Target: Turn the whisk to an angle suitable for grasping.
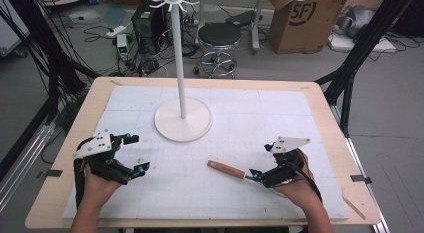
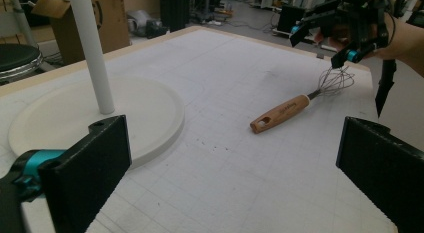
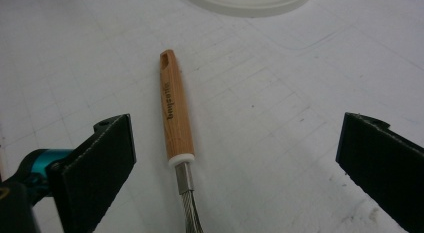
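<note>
Lying free: whisk (image 3: 176, 115) between spread right gripper (image 3: 235, 168) jaws | white stand (image 1: 183, 113) behind | left gripper (image 1: 131, 155) spread, apart

Bright, even light; soft shadows.

The whisk (image 1: 227, 169) has a light wooden handle (image 3: 172, 113) with a hole at its end and thin wire loops (image 2: 336, 82). It lies flat on the white mat (image 1: 200, 193), at about five o'clock from the stand's round base (image 1: 183, 124), handle end towards ten o'clock.

Laboratory workspace: black frame struts (image 1: 357, 53), tangled floor cables (image 1: 145, 63), a cardboard box (image 1: 300, 18) and stool (image 1: 219, 38) surround the table (image 1: 320, 100)
</note>
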Demonstrator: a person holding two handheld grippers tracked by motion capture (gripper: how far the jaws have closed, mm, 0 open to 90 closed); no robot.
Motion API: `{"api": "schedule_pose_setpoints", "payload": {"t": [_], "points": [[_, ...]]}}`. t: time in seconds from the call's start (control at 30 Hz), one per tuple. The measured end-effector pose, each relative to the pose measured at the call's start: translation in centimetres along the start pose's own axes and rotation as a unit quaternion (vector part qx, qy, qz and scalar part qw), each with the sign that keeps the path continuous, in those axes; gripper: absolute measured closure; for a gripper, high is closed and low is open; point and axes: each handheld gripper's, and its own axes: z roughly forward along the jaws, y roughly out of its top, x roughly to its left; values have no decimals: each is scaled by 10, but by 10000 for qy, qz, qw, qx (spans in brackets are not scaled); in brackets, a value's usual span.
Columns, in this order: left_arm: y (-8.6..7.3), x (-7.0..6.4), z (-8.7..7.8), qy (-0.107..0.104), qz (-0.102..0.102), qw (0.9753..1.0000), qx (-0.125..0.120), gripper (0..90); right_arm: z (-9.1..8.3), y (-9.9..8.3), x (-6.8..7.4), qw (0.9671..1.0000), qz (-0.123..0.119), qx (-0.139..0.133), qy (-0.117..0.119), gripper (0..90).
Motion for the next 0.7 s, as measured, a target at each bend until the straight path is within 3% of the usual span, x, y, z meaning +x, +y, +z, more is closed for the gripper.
{"api": "schedule_pose_setpoints", "payload": {"t": [0.37, 0.47, 0.57, 0.63, 0.7], "points": [[-1, -1, 2, -8, 0, 10000, 57, 17, 36, 14, 12, 9974, -212, 675, 159, 24], [-1, 0, 3, -3, 0, 10000, 66, 17, 47, 16, 17, 9946, -295, 945, 314, 56], [-3, 0, 4, -2, -15, 9999, 101, 17, 55, 16, 20, 9915, -327, 1227, 275, 72], [-3, 0, 5, 3, -10, 9999, 120, 17, 58, 16, 20, 9901, -352, 1348, 196, 156], [-4, 0, 5, -7, -30, 9999, 128, 17, 60, 17, 20, 9887, -394, 1433, 197, 164]]}}
